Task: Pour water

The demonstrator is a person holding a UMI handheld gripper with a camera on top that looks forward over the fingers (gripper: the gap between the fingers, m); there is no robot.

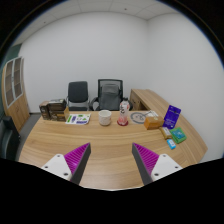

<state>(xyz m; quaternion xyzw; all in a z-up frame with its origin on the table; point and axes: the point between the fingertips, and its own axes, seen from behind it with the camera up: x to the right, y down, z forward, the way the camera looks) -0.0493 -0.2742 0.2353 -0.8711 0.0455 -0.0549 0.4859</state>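
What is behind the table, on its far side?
Behind the table stand two office chairs against the wall. Their lower parts are hidden by the table. The gripper is open, holding nothing.

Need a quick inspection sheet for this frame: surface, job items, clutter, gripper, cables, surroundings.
Surface: wooden desk, bare near the fingers.
Job's things: white cup and a small pale vessel stand far beyond the fingers; too small to confirm which holds water.
Clutter: purple box, small boxes, papers, all along the far half.
Grippers: gripper open, nothing between the fingers.
Cables: nothing seen.
Surroundings: two office chairs behind the desk, cabinet, white walls.
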